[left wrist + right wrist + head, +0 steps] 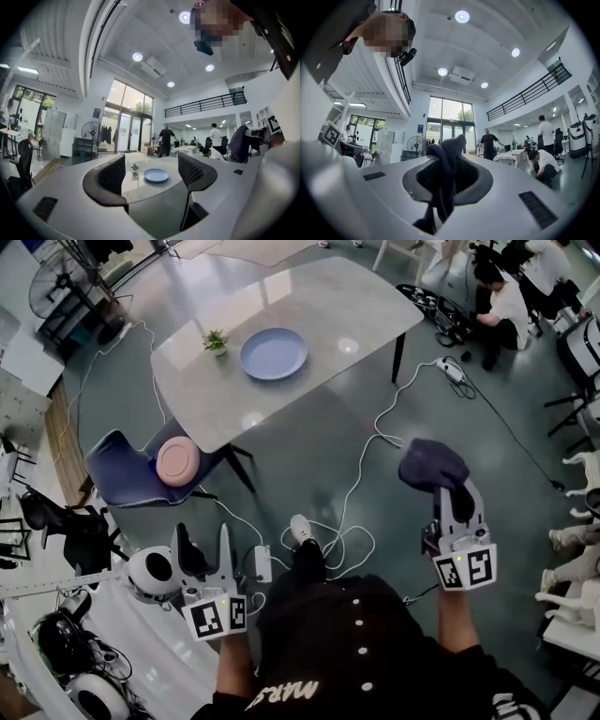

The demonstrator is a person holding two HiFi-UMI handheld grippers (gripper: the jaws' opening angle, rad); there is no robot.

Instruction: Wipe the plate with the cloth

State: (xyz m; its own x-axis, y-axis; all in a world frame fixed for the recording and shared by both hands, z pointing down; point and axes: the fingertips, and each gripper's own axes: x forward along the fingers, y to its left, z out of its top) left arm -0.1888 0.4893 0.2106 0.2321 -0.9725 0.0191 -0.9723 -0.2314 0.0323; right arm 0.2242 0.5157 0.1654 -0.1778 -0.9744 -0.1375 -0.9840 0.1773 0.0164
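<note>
A light blue plate (273,353) lies on the grey table (356,306) some way ahead of me, next to a small potted plant (217,341). The plate (156,175) also shows far off between the spread jaws in the left gripper view. My left gripper (201,547) is open and empty, held low by my body. My right gripper (457,495) is shut on a dark blue cloth (431,466), which bunches above the fingertips. In the right gripper view the cloth (445,173) is pinched between the jaws and hangs down.
A blue chair (127,468) with a pink round cushion (177,460) stands at the table's near left corner. White cables and a power strip (263,563) trail over the floor between me and the table. Several people (506,296) are at the far right.
</note>
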